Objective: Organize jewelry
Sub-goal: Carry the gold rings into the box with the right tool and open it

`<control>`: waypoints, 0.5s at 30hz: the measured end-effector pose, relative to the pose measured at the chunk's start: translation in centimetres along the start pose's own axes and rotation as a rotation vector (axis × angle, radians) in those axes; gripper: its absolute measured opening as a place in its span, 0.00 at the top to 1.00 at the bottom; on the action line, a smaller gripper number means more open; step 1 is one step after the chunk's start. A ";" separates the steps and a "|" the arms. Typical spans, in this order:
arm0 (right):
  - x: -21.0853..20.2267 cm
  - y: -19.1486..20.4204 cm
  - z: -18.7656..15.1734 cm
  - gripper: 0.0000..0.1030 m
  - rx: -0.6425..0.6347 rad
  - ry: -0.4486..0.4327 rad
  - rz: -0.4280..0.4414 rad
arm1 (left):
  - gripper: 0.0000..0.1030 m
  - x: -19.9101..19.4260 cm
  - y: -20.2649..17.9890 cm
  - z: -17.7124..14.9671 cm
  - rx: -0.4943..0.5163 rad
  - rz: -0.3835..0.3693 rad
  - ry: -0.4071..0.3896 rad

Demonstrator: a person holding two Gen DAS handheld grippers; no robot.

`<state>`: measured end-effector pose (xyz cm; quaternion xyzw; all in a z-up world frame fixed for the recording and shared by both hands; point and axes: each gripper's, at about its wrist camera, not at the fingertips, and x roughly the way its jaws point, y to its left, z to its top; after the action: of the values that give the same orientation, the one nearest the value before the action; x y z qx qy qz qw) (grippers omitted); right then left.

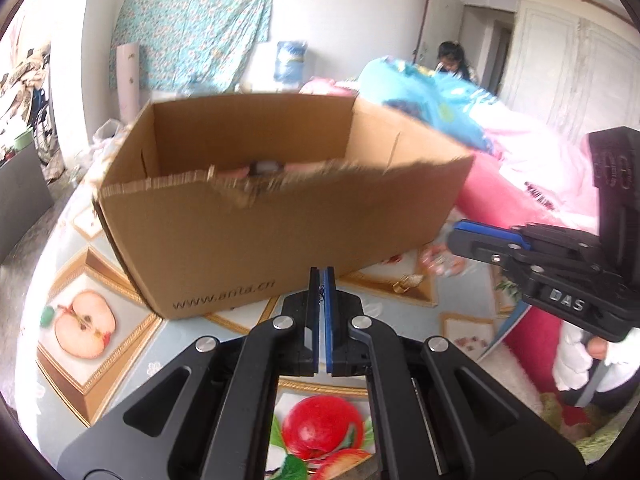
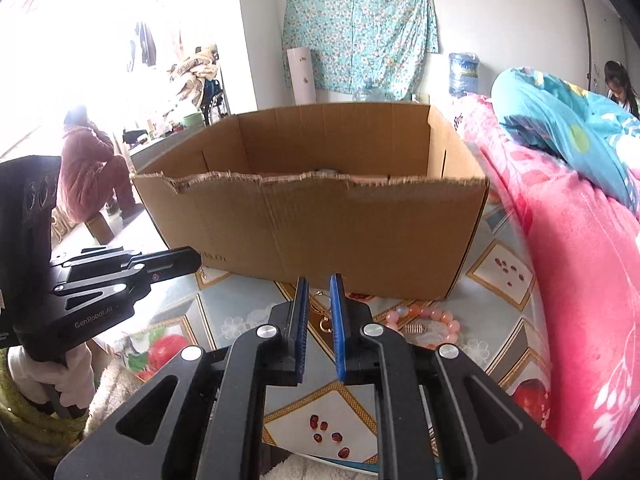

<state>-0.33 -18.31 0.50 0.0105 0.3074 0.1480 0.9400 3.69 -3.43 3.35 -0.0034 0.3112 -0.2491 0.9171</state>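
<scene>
An open cardboard box [image 1: 256,216] stands on the fruit-patterned table; it also shows in the right wrist view [image 2: 332,220]. My left gripper [image 1: 322,276] is shut, with something tiny and dark pinched at the pads, just in front of the box's near wall. My right gripper [image 2: 319,284] is slightly open and empty, above a gold piece [image 2: 322,322] on the table. A pink bead bracelet [image 2: 428,320] lies right of it, in front of the box. In the left wrist view the right gripper [image 1: 464,236] and a gold piece [image 1: 406,282] show at right.
A pink blanket [image 2: 576,248] and blue quilt [image 2: 568,124] lie along the right side. The left gripper's body [image 2: 120,276] is at the left of the right wrist view. People sit in the background. Something pale lies inside the box [image 1: 266,167].
</scene>
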 end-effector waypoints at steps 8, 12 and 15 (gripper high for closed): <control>-1.8 0.0 6.7 0.89 -0.045 -0.165 0.075 | 0.99 -3.7 -0.6 5.6 0.041 -0.074 -0.133; 0.6 -1.4 9.6 0.89 -0.029 -0.130 0.132 | 0.99 -1.0 0.3 8.4 0.018 -0.061 -0.090; 3.7 -3.0 10.9 0.89 0.000 -0.048 0.149 | 0.99 2.0 0.9 10.3 -0.013 -0.071 -0.032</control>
<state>9.68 -19.32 6.87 0.0367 0.2831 0.2171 0.9335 11.39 -5.11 10.41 -0.0242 0.2979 -0.2794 0.9125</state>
